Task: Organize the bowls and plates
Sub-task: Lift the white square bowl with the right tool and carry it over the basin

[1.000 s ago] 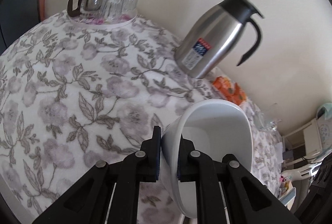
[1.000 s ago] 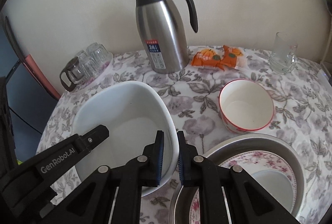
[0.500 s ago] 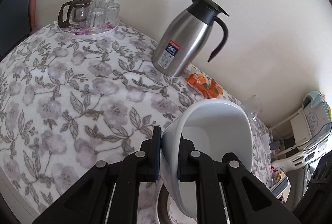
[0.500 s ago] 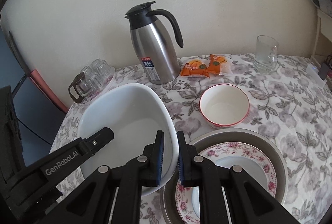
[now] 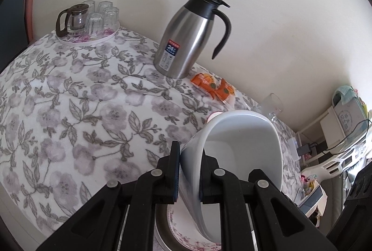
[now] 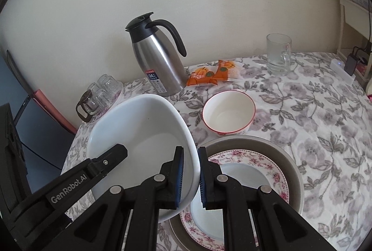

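Note:
A large white bowl (image 6: 141, 135) hangs in the air above the flowered tablecloth, held by both grippers. My right gripper (image 6: 190, 172) is shut on its right rim, and my left gripper (image 5: 190, 169) is shut on its left rim, where the bowl (image 5: 244, 153) shows edge-on. The left gripper's finger (image 6: 102, 160) also reaches into the right wrist view. Just right of and below the bowl lies a floral-rimmed plate (image 6: 255, 162) inside a grey metal dish (image 6: 293, 162). A red-rimmed small bowl (image 6: 229, 112) stands behind them.
A steel thermos jug (image 6: 155, 65) stands by the wall, with orange snack packets (image 6: 214, 73) and a glass mug (image 6: 277, 54) to its right. A tray of glasses with a small glass pot (image 5: 88, 21) sits at the table's back left corner.
Both grippers have lifted the white bowl and carried it toward the plate and metal dish; more of the plate and table now shows beneath.

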Tool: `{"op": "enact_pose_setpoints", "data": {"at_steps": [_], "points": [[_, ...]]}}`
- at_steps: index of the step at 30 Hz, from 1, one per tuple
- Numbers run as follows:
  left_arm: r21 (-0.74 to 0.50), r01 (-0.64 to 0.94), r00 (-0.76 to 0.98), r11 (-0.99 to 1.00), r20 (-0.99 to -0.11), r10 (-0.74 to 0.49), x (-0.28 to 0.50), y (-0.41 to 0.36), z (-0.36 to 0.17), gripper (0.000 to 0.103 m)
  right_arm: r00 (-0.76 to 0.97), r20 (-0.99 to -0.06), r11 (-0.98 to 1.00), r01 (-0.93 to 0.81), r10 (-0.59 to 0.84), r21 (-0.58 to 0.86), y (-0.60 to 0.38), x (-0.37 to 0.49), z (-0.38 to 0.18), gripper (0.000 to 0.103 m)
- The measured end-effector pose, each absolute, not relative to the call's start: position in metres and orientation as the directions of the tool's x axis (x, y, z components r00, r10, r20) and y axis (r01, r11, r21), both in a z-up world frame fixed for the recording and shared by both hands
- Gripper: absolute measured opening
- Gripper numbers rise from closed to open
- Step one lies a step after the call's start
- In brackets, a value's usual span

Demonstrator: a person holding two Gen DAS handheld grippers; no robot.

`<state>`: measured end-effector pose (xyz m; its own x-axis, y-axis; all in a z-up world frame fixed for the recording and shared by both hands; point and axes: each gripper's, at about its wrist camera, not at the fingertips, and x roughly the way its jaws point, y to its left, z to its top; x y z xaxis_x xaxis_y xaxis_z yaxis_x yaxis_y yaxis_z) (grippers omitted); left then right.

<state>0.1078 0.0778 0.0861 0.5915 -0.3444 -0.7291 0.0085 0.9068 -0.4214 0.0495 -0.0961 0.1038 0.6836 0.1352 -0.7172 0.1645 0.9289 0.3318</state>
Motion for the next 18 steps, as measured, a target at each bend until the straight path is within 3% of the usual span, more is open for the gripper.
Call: {"op": "enact_pose_setpoints", "data": {"at_steps": [18], "points": [[-0.409, 0.06, 0.566, 0.911, -0.737, -0.369, 0.092, 0.039, 0.09, 0.013, 0.664, -0.738, 0.913, 0.219, 0.119, 0.345, -0.135, 0.027, 0.105, 0.013]]}}
